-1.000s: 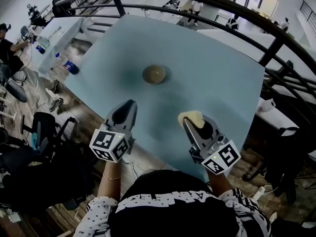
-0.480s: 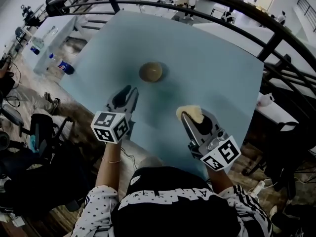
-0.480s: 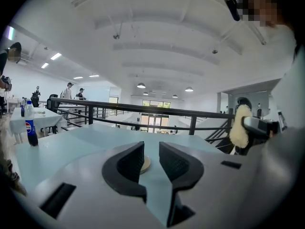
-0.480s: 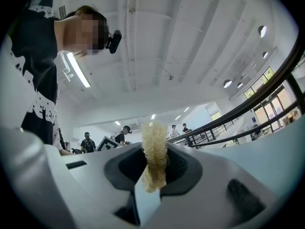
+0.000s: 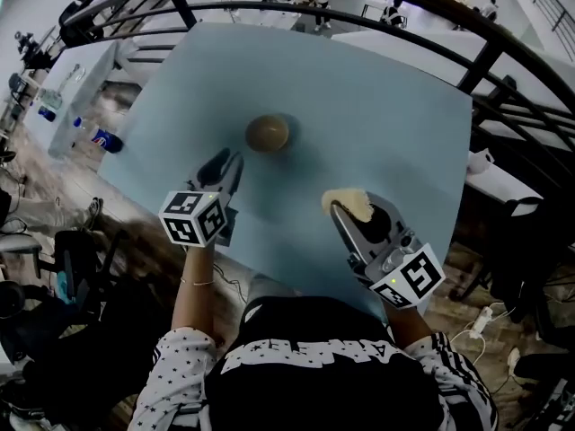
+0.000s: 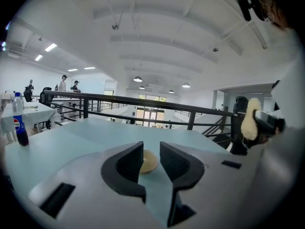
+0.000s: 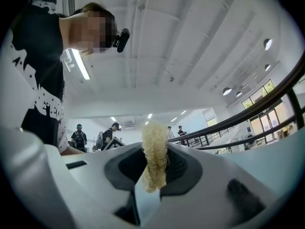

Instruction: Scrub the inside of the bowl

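Two grippers: we see the left gripper [image 5: 231, 160], jaws just opened, nothing between them, with the small tan round bowl [image 5: 268, 133] ahead; the right gripper [image 5: 345, 212] pinches a pale-yellow fibrous scrubber [image 5: 350, 200].

Table [image 5: 377, 124] lies open around the lone bowl [image 5: 267, 133], railing [image 6: 143, 101] beyond

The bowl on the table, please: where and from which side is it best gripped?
Probably the rim nearest the left tool, approached from that side: the bowl stands upright and open-topped. That tool's jaws have just been opening, nothing between them.
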A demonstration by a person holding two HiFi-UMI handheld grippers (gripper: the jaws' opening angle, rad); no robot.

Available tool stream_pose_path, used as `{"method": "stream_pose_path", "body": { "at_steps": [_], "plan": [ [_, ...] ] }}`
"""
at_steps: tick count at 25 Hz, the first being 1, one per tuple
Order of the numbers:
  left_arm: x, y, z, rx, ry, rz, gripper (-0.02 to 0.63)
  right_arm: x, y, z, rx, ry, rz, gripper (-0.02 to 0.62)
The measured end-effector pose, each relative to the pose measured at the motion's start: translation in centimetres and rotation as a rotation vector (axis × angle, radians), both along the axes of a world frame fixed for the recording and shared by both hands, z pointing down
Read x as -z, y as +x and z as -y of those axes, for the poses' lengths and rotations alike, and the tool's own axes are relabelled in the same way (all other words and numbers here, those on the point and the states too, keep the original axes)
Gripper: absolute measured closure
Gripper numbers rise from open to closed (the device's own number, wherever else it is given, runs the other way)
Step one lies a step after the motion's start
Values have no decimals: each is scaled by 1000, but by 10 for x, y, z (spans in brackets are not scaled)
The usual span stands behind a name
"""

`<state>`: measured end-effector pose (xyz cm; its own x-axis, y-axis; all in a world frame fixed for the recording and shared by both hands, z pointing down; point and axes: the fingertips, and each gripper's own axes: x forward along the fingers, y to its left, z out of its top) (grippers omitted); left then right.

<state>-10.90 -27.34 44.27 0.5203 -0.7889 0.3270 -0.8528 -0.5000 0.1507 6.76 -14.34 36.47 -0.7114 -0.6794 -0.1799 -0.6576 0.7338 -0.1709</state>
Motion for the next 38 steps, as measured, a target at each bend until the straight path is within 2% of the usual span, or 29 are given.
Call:
{"method": "stream_pose_path", "body": {
  "at_steps": [8, 18, 32, 38],
  "plan": [
    [-28, -5, 42, -91, -93, 1, 482, 5, -16, 22, -116, -9, -18, 525],
    [-52, -15, 81, -183, -152, -9, 482, 10, -46, 45, -232, -29, -52, 525],
    [-94, -8, 116, -322, -274, 41, 482, 18, -67, 59, -401, -51, -83, 525],
    [-107, -7, 128, -357, -308, 28, 482, 19, -73, 62, -471, -58, -103, 525]
  ]
}}
